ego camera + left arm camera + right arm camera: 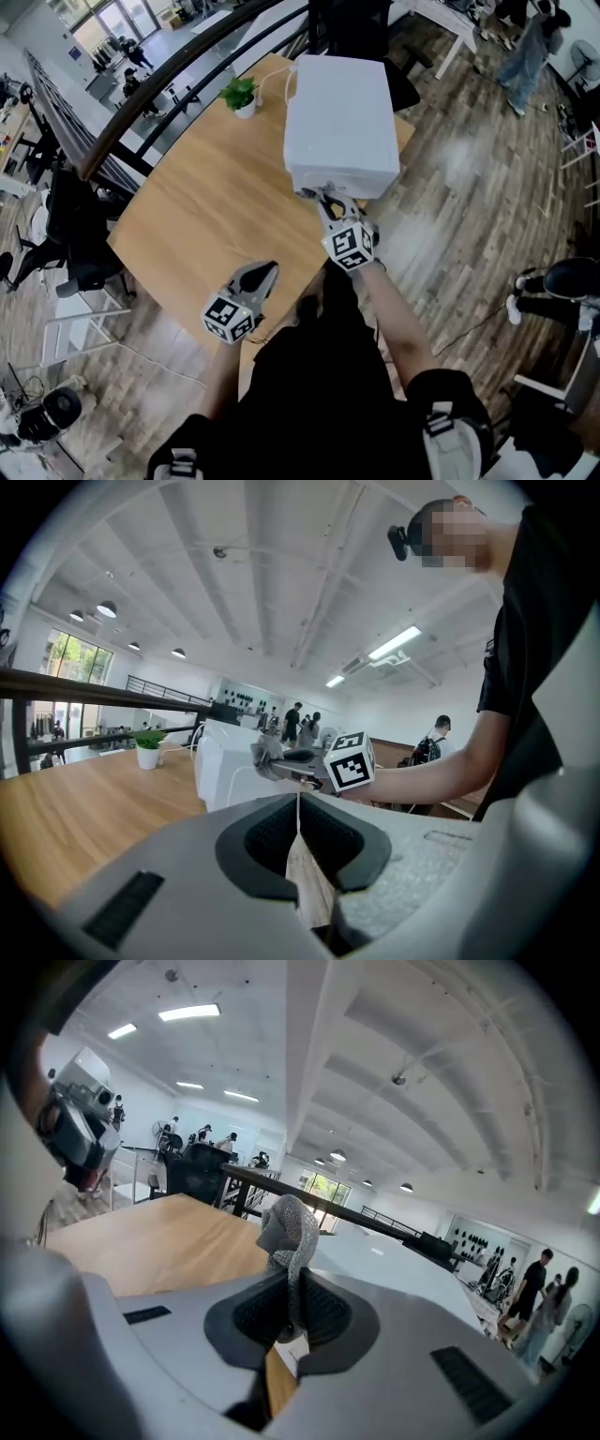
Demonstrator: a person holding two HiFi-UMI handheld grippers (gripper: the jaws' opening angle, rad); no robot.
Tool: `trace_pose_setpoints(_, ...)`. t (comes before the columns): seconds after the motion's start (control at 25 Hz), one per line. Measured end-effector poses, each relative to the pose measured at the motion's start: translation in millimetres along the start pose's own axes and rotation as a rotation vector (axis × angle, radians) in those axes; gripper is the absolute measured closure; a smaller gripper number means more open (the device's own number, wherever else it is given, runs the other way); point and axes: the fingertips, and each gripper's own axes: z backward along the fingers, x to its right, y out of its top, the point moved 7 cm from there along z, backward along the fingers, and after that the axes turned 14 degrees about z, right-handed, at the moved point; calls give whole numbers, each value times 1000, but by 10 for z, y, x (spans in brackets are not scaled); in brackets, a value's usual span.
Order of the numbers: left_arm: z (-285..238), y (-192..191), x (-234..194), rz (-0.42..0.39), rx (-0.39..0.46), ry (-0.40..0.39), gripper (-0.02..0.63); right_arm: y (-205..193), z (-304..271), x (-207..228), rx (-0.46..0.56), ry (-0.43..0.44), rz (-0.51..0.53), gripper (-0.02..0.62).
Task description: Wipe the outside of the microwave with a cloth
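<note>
The right tongs (291,1290) pinch a bunched grey mesh cloth (285,1227), held at the near face of the white microwave (339,122), close to that face's lower left corner in the head view. The left tongs (300,832) are pressed together on nothing and hang over the near edge of the wooden counter (206,211), apart from the appliance. The microwave stands at the counter's far end, with a small potted plant (241,94) near it and a dark railing (178,84) beyond.
</note>
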Motion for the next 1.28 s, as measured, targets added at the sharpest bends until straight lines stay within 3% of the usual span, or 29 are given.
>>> trace_pose_setpoints(0.48, 147, -48, -87, 36, 14, 107, 597, -8, -629, -16, -45, -53, 199, 583)
trace_pose_setpoints(0.76, 148, -64, -41, 37, 19, 121, 597, 97, -842, 2, -29, -75, 206, 583)
trace_pose_setpoints(1.08, 209, -100, -77, 38, 19, 141, 597, -13, -942, 79, -57, -92, 99, 583)
trace_pose_setpoints(1.28, 212, -97, -58, 33, 20, 137, 597, -24, -951, 91, -59, -98, 85, 583)
